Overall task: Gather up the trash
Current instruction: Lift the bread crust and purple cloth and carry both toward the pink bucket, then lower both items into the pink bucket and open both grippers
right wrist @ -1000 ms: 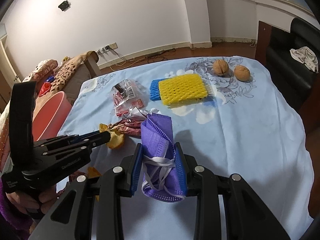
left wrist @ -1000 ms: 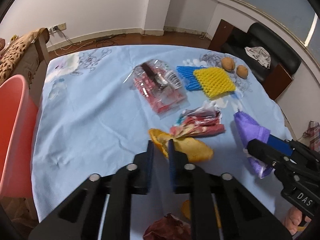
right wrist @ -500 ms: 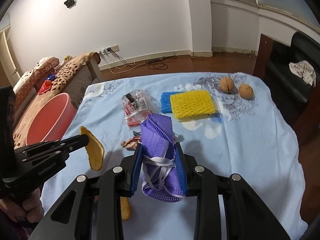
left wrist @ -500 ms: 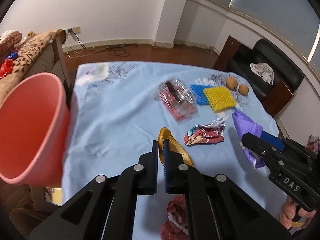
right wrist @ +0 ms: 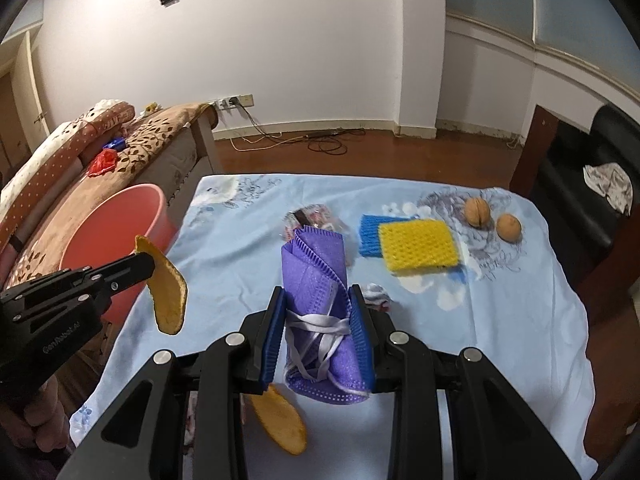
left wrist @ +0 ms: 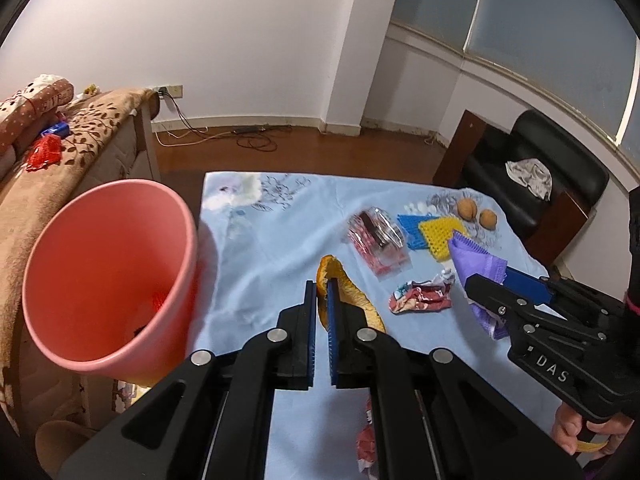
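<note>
One gripper (left wrist: 480,292) reads "DAS"

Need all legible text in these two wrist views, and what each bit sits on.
"DAS": white letters on the body of the right gripper, seen from the left wrist; the rest is cut off.
"GIVE" or similar: on the dotted cushion at the bed; the letters after it are unclear.
Left gripper body: white lettering, too blurred to read.
Red-printed clear packet: print too small to read.
Crumpled wrapper: unreadable.
</note>
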`<state>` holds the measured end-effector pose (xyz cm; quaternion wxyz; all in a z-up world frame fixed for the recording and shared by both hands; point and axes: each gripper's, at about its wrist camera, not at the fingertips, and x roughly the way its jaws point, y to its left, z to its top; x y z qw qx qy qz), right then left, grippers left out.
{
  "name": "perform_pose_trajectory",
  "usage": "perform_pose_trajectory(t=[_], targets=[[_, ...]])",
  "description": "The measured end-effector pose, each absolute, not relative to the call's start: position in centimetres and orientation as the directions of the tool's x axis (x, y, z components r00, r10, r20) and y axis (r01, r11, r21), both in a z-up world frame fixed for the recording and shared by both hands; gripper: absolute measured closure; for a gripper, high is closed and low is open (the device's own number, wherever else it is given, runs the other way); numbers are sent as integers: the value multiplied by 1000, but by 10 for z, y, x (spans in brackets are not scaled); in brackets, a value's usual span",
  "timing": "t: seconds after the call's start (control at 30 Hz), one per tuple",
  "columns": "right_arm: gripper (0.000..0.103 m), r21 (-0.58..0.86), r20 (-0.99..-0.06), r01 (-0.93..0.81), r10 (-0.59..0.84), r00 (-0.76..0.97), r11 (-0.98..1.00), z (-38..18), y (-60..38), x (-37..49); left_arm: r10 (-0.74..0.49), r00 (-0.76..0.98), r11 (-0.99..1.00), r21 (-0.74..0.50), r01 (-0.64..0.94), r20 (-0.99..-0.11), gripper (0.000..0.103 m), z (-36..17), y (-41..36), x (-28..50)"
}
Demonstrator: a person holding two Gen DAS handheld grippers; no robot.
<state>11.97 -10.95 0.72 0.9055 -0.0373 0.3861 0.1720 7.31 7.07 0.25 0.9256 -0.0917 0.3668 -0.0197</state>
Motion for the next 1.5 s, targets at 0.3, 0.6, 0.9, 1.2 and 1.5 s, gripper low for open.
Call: perform_pose_trajectory(t=[0.3,0.6,0.9,1.2,1.5], targets=[[72,34,-713,-398,301,633,917,13,-75,117,-52,759,977,-191,-96,-649,98,11,100,59],[72,35,-707,-515,386,592,856,19,-15,117,48,762,959,-185,-217,-646,98,13,140,47],[72,53,-717,-605,452,530,794,17,43,120,142,741,924,-181,-337,-657,98,11,181,36],[72,61,-731,-638,470,495,767,12,82,133,200,714,898,-166,-407,-671,98,2,208,37],[72,57,-742,-657,472,475,751,3,109,144,236,688,878,-152,-453,-686,98,-10,228,42]])
